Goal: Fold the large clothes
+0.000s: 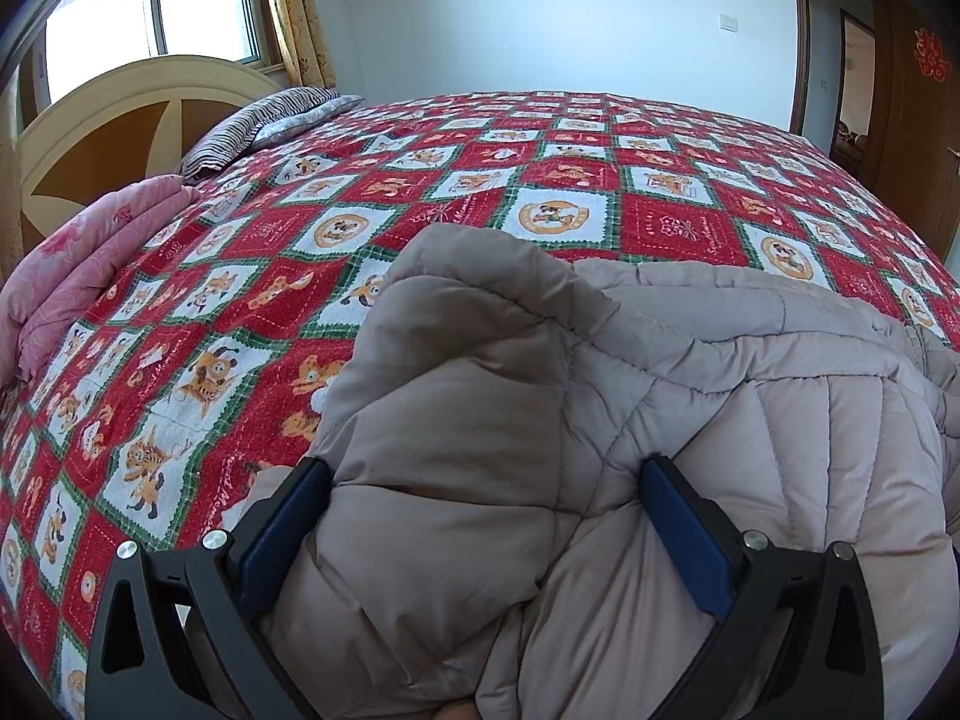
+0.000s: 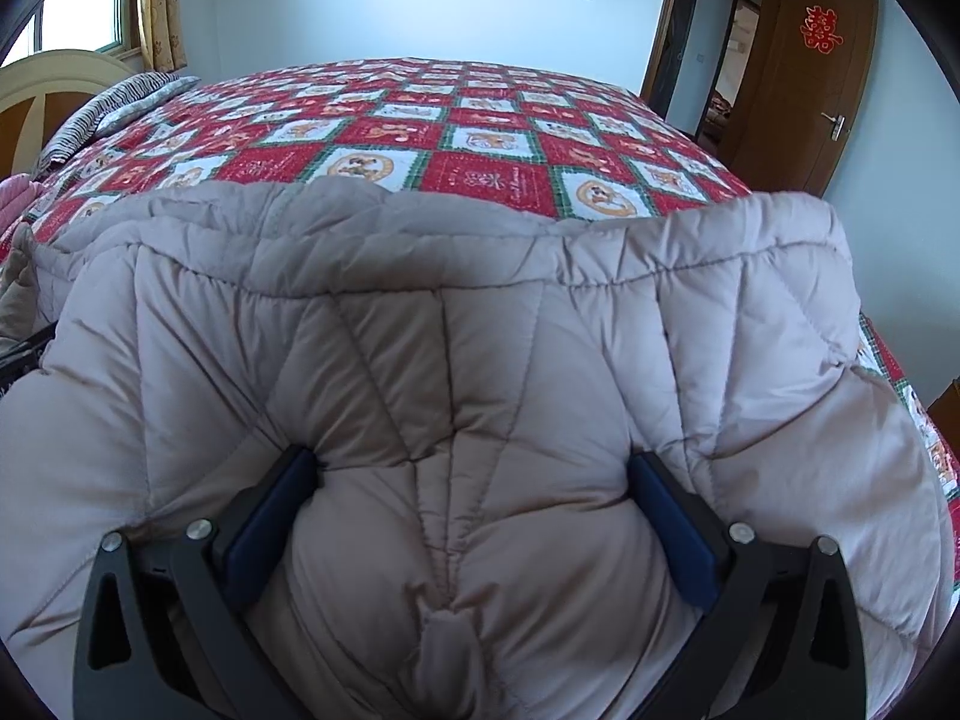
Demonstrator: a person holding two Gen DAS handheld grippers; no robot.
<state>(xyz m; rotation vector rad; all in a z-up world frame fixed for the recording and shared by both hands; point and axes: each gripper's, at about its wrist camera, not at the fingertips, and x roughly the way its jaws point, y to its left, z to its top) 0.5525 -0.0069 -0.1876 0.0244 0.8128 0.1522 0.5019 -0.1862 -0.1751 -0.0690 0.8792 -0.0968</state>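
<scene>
Landmark: puffy beige quilted coat [image 2: 480, 324], bunched at near edge of bed.

Beyond coat: wide flat stretch of red-and-white checked cartoon bedspread [image 1: 540, 156], bare, open passage up to white wall.

Left of coat: bedspread free near coat; farther left folded pink quilt [image 1: 90, 258] and striped grey pillow [image 1: 264, 120] block way before cream wooden headboard [image 1: 120, 114].

Right of coat: narrow bedspread strip, then bed edge.
</scene>
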